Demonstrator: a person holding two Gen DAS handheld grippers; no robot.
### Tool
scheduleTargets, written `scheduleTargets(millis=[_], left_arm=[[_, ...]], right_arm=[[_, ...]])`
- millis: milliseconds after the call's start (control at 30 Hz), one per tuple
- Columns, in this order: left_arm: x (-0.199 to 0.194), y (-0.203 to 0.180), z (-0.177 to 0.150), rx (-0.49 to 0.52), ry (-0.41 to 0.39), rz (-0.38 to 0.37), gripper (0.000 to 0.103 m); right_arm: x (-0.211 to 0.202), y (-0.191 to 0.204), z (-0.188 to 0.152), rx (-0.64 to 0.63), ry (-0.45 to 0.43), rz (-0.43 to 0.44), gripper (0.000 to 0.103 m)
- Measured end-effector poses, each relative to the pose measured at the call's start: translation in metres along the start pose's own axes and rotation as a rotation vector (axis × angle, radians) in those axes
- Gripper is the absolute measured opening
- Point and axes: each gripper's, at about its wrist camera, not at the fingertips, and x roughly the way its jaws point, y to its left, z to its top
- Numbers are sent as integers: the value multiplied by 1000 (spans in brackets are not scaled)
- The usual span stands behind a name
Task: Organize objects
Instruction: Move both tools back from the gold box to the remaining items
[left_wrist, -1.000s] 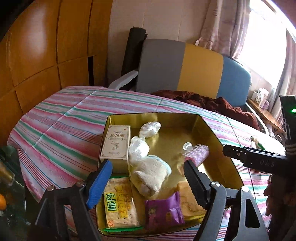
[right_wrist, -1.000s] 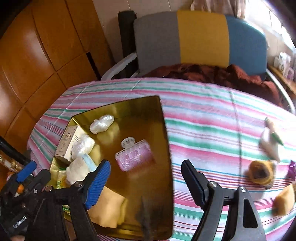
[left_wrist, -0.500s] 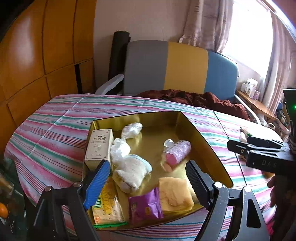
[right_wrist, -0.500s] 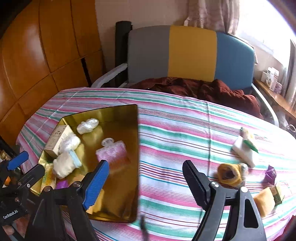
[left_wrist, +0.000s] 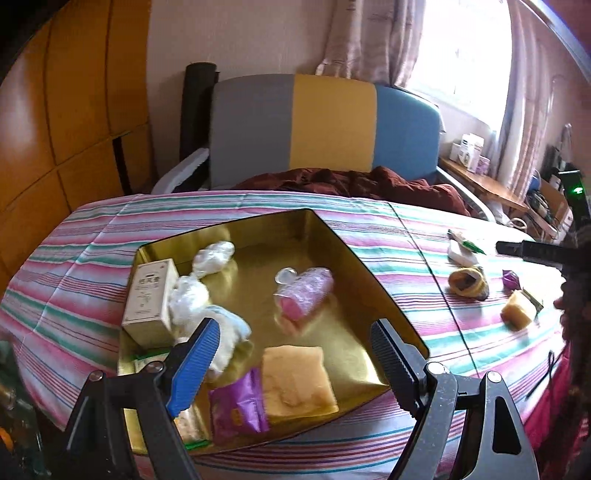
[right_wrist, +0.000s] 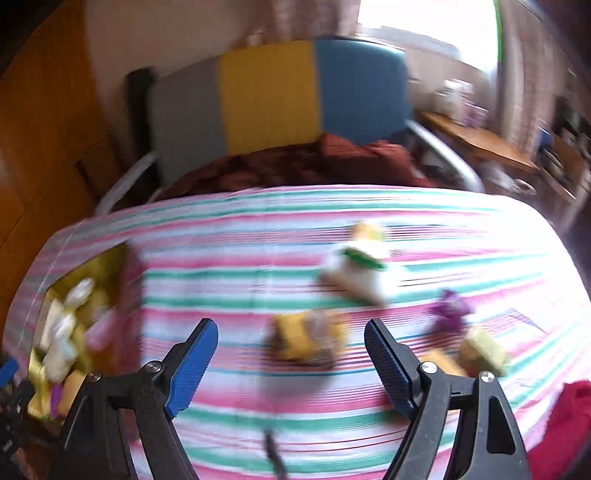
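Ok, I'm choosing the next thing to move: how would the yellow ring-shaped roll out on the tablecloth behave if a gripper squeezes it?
The yellow roll looks like soft material wound around a hollow middle, so it would probably squash rather than resist. It lies flat on the tablecloth, so rolling seems unlikely. It looks light for its size, though the right wrist view is too blurred to confirm.

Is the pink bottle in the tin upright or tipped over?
Tipped over. The pink bottle lies on its side on the gold tin's floor, cap end pointing toward the far left.
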Motion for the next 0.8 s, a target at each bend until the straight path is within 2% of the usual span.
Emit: scheduleTargets(millis=[167,267,400,500,800], left_arm=[[3,-16,3,33,5,-41,84],[5,-30,5,64,9,-72,84],[10,-54,8,119,23,-124,84],[15,-80,9,165,35,-168,84],[42,-145,19,272,93,-277,84]], right_arm=[[-5,-87,13,219,-47,-109,83],[-5,-138,8,372,-68,-161,84],[7,-182,-7,536,-41,-165,84],[13,-200,-18,654,-5,-124,84],[19,-210,-27,725,31,-75,84]])
